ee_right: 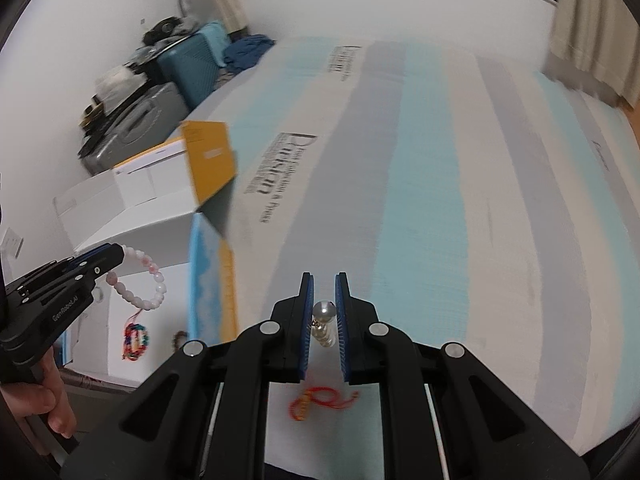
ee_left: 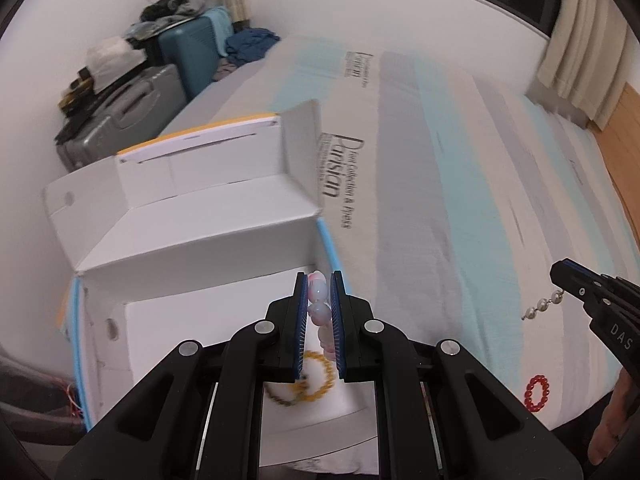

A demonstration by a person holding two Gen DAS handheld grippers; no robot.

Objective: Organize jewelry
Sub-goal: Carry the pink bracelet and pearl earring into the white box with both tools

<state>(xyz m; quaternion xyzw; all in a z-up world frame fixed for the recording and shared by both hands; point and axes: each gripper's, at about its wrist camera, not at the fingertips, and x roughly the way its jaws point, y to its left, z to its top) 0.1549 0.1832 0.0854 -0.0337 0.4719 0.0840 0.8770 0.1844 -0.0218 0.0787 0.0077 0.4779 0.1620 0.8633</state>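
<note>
Far left, against the wall: suitcases (ee_left: 132,120) piled with clothes.

Next, on the striped bedspread (ee_right: 420,200): an open white cardboard box (ee_left: 192,240) with flaps standing up, one flap yellow on its outer face. A yellow bead bracelet (ee_left: 320,376) is lying on the box floor. The right wrist view is also showing a multicoloured bracelet (ee_right: 136,340) in there.

Left gripper (ee_left: 319,304) is hanging over the box, fingers nearly closed and pinching a pink bead bracelet (ee_right: 140,280). The loop is dangling free below the fingertips, clear of the box floor. A hand (ee_right: 44,396) is gripping the handle underneath.

Moving right, past the box edge: an orange-red cord bracelet (ee_right: 320,400) is lying on the bedspread, just below the right gripper's view.

Right gripper (ee_right: 324,320) is poised above the bedspread, fingers nearly closed on a pearl strand (ee_left: 542,306). A short length of pearls is trailing from the tips, hanging in air.

Further right, near the bed's front edge: a red bead bracelet (ee_left: 538,394) is resting flat on the bedspread.

Both views are smeared with motion blur.
</note>
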